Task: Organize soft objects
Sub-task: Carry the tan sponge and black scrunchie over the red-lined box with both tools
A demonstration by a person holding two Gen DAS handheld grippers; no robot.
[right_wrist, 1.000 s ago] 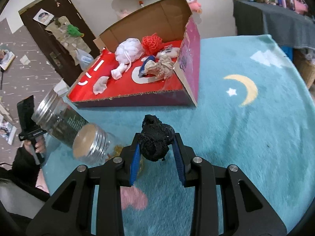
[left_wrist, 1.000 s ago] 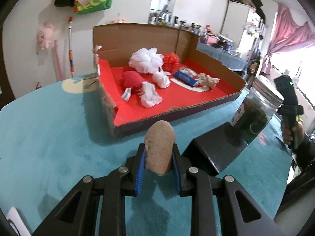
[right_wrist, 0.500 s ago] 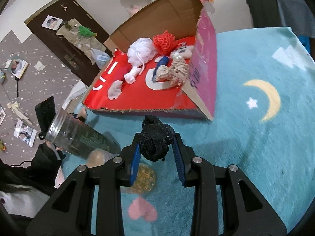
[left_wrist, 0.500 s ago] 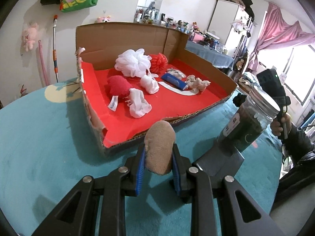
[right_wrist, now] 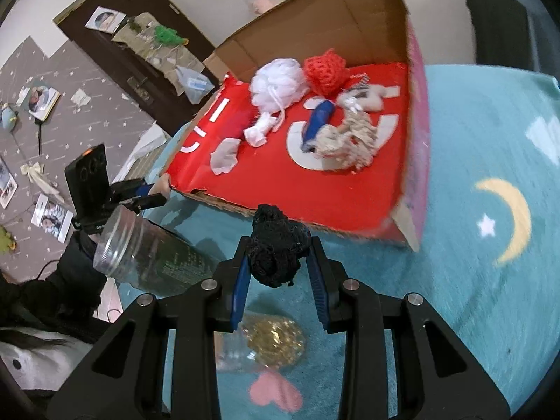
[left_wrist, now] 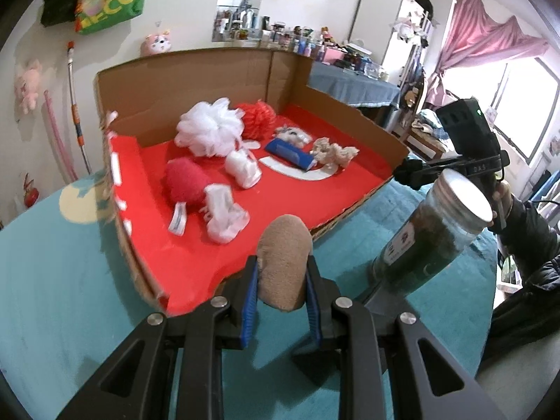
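Observation:
My left gripper [left_wrist: 282,273] is shut on a tan soft pad [left_wrist: 284,262], held just in front of the near edge of a cardboard box with a red floor [left_wrist: 182,252]. My right gripper [right_wrist: 280,262] is shut on a black knitted ball [right_wrist: 276,248], held above the blue rug just before the box's front edge [right_wrist: 245,210]. Inside the box lie a white mesh pouf [left_wrist: 210,133], a red knitted ball [left_wrist: 257,119], a red fuzzy piece [left_wrist: 183,183], white cloth bits [left_wrist: 224,213], a blue roll [left_wrist: 288,152] and a beige rope toy [left_wrist: 332,152].
A tall glass jar with a metal lid [left_wrist: 430,241] stands on the rug right of my left gripper; it also shows in the right wrist view [right_wrist: 150,248]. A small jar with gold contents [right_wrist: 273,343] lies under my right gripper. A blue rug [right_wrist: 490,280] covers the table.
Both grippers have moved up and toward the box with their objects still held. The box looks closer and its floor is seen from higher in both views.

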